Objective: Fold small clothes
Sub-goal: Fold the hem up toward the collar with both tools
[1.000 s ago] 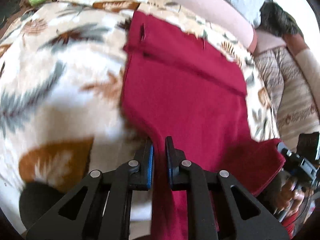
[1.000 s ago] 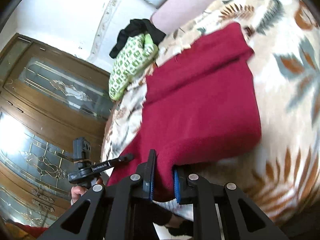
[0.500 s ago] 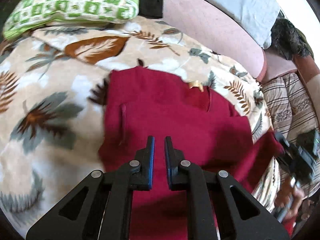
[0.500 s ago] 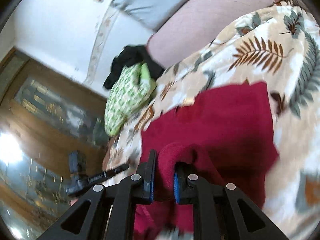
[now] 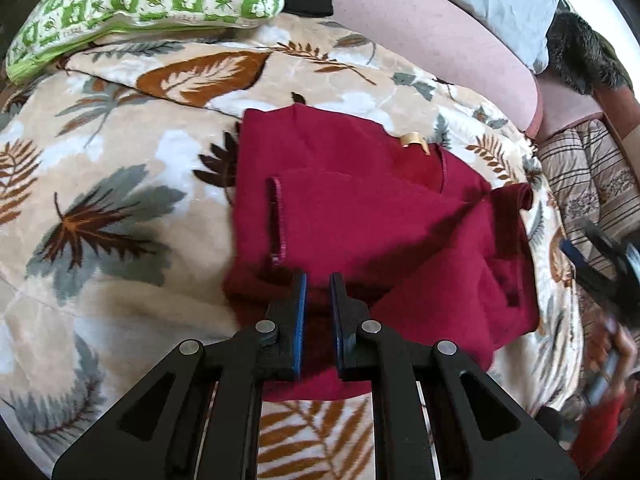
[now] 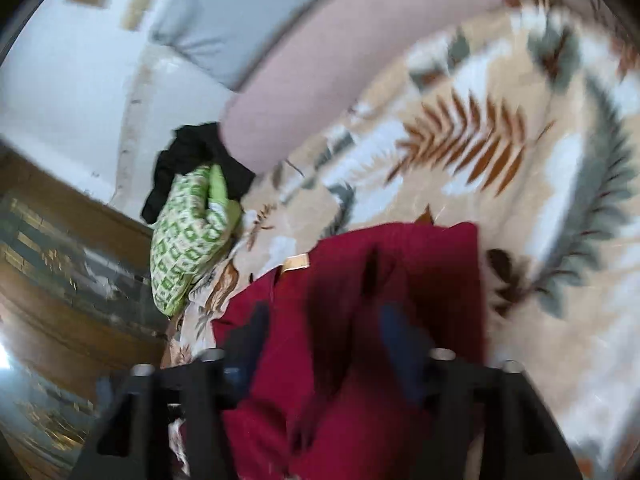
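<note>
Leaf-print blanket (image 5: pixel 120 208); red garment (image 5: pixel 360 216) under left gripper (image 5: pixel 318 292), folded over.

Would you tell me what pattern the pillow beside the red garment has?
Green-and-white checks with small motifs on the pillow, clearest in the left wrist view.

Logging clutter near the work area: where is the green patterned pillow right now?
The green patterned pillow sits top left in the left wrist view, on the leaf-print blanket, beyond the red garment.

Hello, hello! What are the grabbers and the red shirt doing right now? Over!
Left gripper nearly shut on red garment. Right gripper fingers wide apart, blurred. Garment folded over on leaf blanket. Nothing in the way.
</note>
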A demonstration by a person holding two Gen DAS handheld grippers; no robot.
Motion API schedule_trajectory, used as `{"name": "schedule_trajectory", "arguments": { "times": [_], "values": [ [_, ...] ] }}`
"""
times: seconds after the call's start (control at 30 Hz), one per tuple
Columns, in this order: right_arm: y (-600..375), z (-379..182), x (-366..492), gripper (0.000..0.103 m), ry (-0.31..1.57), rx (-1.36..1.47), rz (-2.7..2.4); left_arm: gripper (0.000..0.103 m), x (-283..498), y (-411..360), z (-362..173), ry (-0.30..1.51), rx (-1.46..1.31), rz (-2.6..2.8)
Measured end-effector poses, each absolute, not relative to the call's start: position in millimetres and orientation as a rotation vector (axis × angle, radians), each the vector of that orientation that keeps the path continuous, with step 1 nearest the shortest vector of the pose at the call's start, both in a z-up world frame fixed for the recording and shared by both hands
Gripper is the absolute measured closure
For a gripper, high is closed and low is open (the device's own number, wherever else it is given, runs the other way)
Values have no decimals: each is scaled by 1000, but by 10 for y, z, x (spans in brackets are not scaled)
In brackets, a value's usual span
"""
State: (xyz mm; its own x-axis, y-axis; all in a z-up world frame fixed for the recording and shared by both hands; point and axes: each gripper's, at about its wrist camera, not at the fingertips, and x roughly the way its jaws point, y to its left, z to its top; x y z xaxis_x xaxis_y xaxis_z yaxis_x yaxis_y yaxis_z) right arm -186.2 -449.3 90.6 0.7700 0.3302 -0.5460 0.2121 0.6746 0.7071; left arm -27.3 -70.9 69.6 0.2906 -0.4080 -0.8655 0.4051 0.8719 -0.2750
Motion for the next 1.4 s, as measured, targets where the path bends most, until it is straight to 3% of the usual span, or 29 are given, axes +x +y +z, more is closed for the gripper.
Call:
{"name": "schedule_trajectory", "arguments": {
  "times": [0.07, 0.17, 0.37, 0.4, 0.47, 0.6, 0.7, 0.83, 0.9, 1.0, 1.17, 1.23, 1.27, 1.3, 1.33, 1.4],
  "values": [
    [-4317, 946, -2035, 41, 750, 846, 148, 94, -294, -665, 692, 1144, 4, -529],
    [-3871, 799, -2146, 41, 843, 857, 309, 80, -305, -563, 676, 1151, -23, -515],
    [-3058, 245, -1721, 41, 1022, 905, 477, 76, -375, -325, 751, 1139, -2, -477],
    [-3007, 207, -1607, 42, 1030, 918, 486, 72, -387, -284, 779, 1126, 14, -469],
    [-2985, 278, -1331, 42, 966, 964, 511, 52, -388, -209, 817, 1108, 25, -464],
    [-3072, 614, -585, 41, 785, 1021, 505, 52, -279, -202, 824, 1109, 11, -465],
    [-3175, 761, -355, 41, 782, 1014, 429, 52, -186, -302, 790, 1112, -3, -476],
    [-3474, 1029, -795, 40, 703, 917, 436, 52, -77, -507, 753, 1093, 9, -509],
    [-3723, 1101, -1099, 34, 684, 794, 315, 52, 11, -632, 730, 1093, 13, -513],
    [-4145, 978, -1419, 33, 748, 629, 18, 52, 150, -856, 671, 1098, 23, -535],
    [-4419, 619, -1159, 33, 838, 640, -68, 52, 385, -1216, 507, 1097, 63, -491],
    [-4369, 515, -939, 43, 868, 607, -40, 52, 455, -1329, 473, 1084, 90, -491],
    [-4325, 500, -876, 60, 887, 559, -30, 52, 483, -1379, 466, 1072, 112, -485],
    [-4274, 514, -810, 84, 910, 493, -50, 52, 509, -1408, 460, 1063, 128, -470],
    [-4248, 564, -772, 93, 912, 440, -78, 52, 532, -1420, 450, 1060, 133, -458],
    [-4366, 679, -863, 95, 838, 439, -121, 52, 570, -1401, 406, 1059, 119, -449]
  ]
}}
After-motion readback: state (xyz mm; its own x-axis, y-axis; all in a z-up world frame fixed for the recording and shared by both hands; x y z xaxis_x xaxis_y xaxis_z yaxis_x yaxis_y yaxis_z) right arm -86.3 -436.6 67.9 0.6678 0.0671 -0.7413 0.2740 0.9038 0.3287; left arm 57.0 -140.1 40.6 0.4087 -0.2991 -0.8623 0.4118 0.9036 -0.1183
